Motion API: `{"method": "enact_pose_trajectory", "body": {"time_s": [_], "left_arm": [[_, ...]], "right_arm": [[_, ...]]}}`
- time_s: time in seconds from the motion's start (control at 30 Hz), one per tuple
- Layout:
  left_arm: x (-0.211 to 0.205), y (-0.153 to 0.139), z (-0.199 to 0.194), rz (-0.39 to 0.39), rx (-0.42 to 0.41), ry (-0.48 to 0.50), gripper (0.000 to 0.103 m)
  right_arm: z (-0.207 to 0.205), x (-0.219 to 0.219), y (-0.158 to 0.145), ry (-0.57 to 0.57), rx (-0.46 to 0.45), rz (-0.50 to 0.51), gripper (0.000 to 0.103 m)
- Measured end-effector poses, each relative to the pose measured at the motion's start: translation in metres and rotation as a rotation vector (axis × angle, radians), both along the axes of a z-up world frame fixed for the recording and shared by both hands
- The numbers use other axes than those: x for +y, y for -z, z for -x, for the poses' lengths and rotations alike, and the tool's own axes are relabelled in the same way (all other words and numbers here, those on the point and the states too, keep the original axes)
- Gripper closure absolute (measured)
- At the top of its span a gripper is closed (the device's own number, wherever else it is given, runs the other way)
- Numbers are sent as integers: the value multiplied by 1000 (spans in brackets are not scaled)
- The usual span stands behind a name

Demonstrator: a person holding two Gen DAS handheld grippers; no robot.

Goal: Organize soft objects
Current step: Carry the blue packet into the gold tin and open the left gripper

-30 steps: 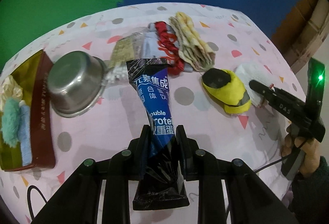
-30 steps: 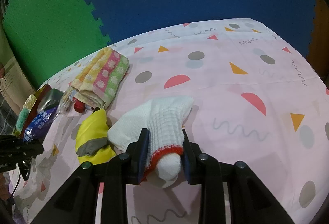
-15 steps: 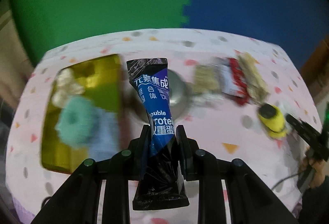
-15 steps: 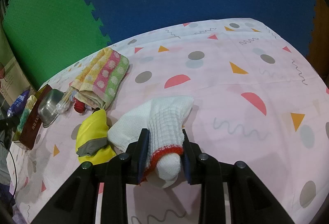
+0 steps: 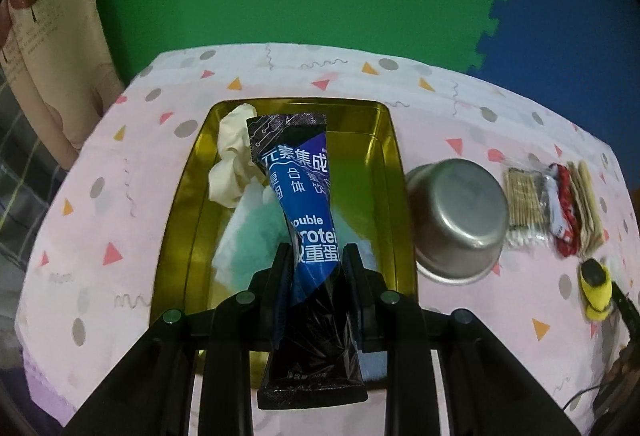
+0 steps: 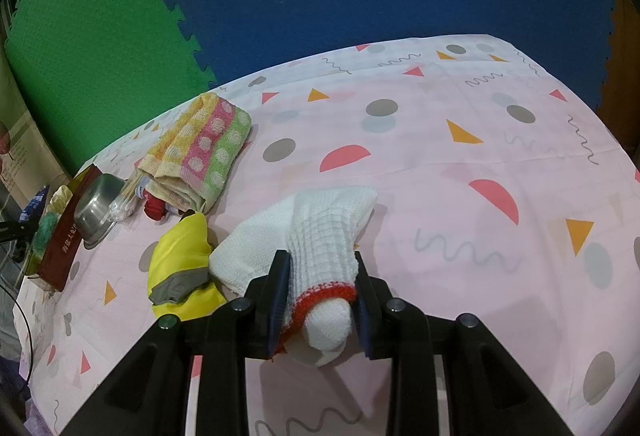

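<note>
The left gripper (image 5: pixel 316 256) is clamped on a blue and black snack packet (image 5: pixel 302 196), its pads pressing the packet's lower half while the printed upper half sticks out ahead of the fingers. Directly beneath and ahead of this gripper lies a gold tray (image 5: pixel 386 172) on the pink patterned tablecloth (image 5: pixel 120 204). Inside the tray, behind the packet, sit a teal fluffy cloth (image 5: pixel 256 232) and, farther on, a crumpled cream cloth (image 5: pixel 230 164). Just right of the tray a steel bowl (image 5: pixel 456 216) lies tilted on its side. Beyond it to the right come a clear pack of cotton swabs (image 5: pixel 524 208), a red and white cord (image 5: pixel 564 212) and a folded towel (image 5: pixel 586 208), with a yellow pouch (image 5: pixel 596 288) nearer, at the right edge.

The right gripper (image 6: pixel 320 286) is closed on a white knitted glove (image 6: pixel 324 248) with a red band at the cuff; the cuff end pokes back between the fingers and the rest rests on the tablecloth (image 6: pixel 440 164) ahead. Touching the glove on the left is the yellow pouch (image 6: pixel 180 264). Farther left and ahead lies the dotted striped towel (image 6: pixel 204 152), and beyond it to the left the steel bowl (image 6: pixel 98 208) leans against the tray (image 6: pixel 66 236).
</note>
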State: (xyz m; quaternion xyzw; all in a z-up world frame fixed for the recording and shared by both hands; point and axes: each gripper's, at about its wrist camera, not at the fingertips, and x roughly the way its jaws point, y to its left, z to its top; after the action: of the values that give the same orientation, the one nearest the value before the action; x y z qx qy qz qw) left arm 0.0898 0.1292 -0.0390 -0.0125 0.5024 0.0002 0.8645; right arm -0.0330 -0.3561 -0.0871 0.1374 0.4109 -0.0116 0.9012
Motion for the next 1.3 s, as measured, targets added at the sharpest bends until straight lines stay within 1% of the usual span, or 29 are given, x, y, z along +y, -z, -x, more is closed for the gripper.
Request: {"method": "enact_pose_trajectory", "body": {"time_s": [0.17,0.3,0.47,0.67,0.83,0.87,0.93,1.03,1.07,1.13,1.2,1.3], "left_arm": [[-7,11,-19,-11,3,19,80],[-8,17,-35,7,12,29,80],[-11,24,-51,-12,19,46,80],[-11,30,-64,-11,35,36,80],[-10,30,-65,-4,35,39,77],[-10,29,-64,-5,35,43,76],[-10,29,-62,-4,35,43,69],[-10,24,-58,10,28,48,65],[-10,21,-55,10,21,50,64],[-11,16,-51,10,10,52,59],[-10,9,-44,13,-10,49,58],[-9,-3,-29,-7,-44,40,54]], "right_arm": [[0,0,0,0,0,1,73],[0,0,0,0,0,4,73],[0,1,0,0,0,7,73],[0,1,1,0,0,9,73],[0,1,1,1,0,9,73],[0,1,1,1,0,10,73],[0,1,0,1,0,9,73],[0,1,0,2,0,10,73],[0,1,0,2,0,10,73],[0,1,0,2,1,9,73],[0,2,0,2,0,11,73],[0,1,1,2,0,13,73]]}}
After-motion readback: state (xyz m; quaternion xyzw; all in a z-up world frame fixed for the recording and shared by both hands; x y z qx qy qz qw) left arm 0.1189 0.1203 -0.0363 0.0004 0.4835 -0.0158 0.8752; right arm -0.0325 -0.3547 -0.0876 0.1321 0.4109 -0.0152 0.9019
